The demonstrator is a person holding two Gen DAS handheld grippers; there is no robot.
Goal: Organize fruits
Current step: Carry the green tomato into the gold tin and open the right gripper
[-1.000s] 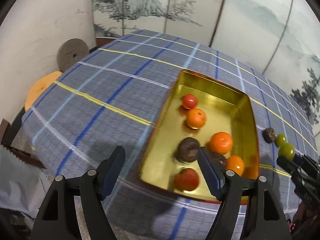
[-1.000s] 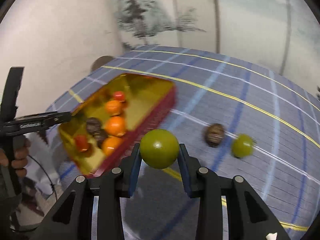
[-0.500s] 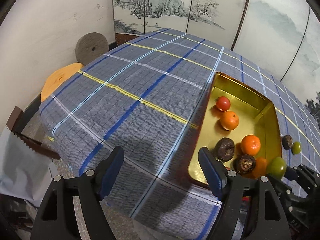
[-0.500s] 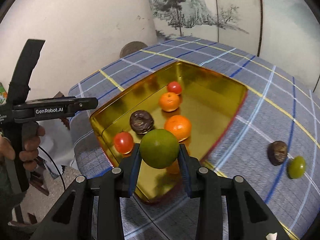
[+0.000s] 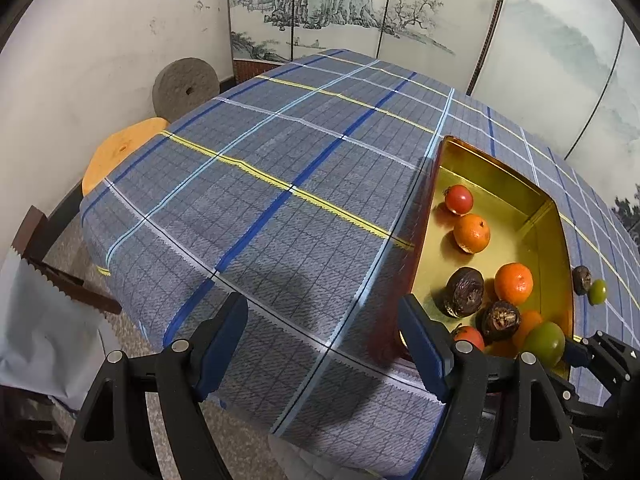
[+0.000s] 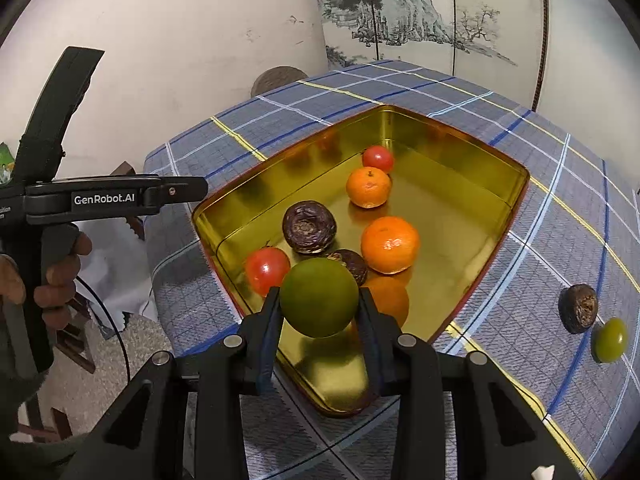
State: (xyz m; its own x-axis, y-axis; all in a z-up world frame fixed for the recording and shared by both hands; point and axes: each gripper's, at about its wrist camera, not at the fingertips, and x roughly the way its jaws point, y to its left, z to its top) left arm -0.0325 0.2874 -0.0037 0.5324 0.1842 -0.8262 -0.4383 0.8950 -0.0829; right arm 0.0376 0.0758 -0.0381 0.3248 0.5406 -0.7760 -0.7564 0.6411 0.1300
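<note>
Your left hand-held gripper (image 5: 322, 344) hangs wide and empty over the bench's (image 5: 280, 184) near edge, beside the gold tray (image 6: 496, 200) — your right hand-held gripper (image 6: 319, 312) clamps a green fruit (image 6: 319, 297) above the tray's near corner.
</note>
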